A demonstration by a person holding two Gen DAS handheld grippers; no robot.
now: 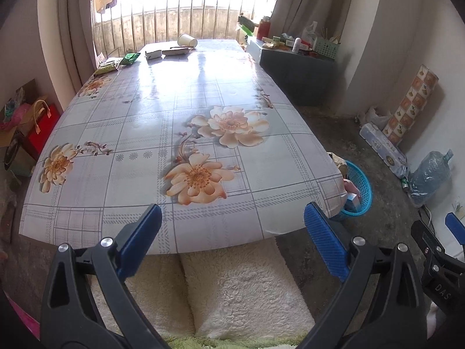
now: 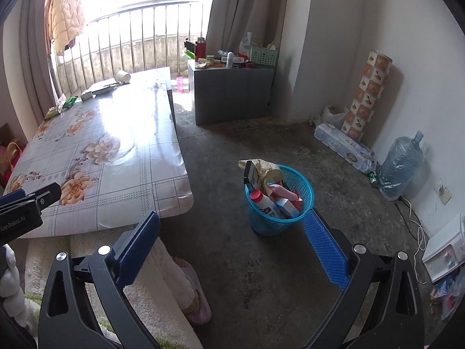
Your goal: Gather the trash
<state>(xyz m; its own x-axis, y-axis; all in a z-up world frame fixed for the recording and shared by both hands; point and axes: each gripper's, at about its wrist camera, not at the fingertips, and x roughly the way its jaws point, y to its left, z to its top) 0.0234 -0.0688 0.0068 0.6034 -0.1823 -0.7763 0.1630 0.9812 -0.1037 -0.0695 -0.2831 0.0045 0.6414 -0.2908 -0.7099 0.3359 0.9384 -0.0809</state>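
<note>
A blue mesh trash basket [image 2: 279,203] stands on the floor right of the table, holding a bottle with a red cap [image 2: 263,202], a carton, a pink item and crumpled paper. It also shows past the table's corner in the left wrist view [image 1: 359,187]. At the table's far end lie a tipped paper cup [image 1: 187,40], a white box [image 1: 153,54], a flat tray [image 1: 178,51] and green wrappers [image 1: 130,58]. My left gripper [image 1: 232,221] is open and empty over the table's near edge. My right gripper [image 2: 232,226] is open and empty, above the floor just short of the basket.
The table [image 1: 151,133] has a flowered cloth. A fleecy seat [image 1: 232,290] is below its near edge. A grey cabinet [image 2: 232,93] with clutter stands at the back. A patterned roll [image 2: 367,93], tissue pack and water jug [image 2: 401,165] line the right wall. Bags [image 1: 35,128] sit left.
</note>
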